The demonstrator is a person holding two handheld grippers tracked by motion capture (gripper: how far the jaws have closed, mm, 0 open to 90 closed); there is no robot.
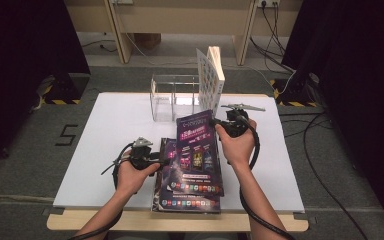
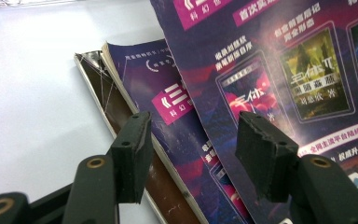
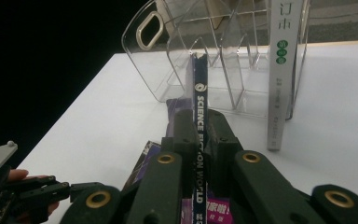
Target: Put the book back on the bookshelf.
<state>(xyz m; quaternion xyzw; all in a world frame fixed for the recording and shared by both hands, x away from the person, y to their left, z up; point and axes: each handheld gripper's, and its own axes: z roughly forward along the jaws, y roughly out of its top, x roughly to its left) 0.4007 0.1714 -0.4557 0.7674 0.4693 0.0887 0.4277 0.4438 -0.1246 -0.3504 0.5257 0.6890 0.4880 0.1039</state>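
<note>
Right hand-held gripper (image 1: 219, 123), gripped from below by a raised hand, pinches the spine of the top magazine (image 1: 198, 152), whose far end tilts up off the magazine stack (image 1: 164, 172) at worktop (image 1: 105, 125) centre. Left hand-held gripper (image 1: 162, 161), jaws spread and holding nothing, lies level at the stack's 9 o'clock edge. At 12 o'clock stands a clear organiser (image 1: 172, 97), a white book (image 1: 212, 77) upright in it.

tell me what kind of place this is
Probably a lab or studio set up for recording tabletop tasks, not a home. A white board covers a plain wooden table, black curtains hang at both sides, and yellow-and-black hazard tape and loose black cables lie on the grey carpet.
</note>
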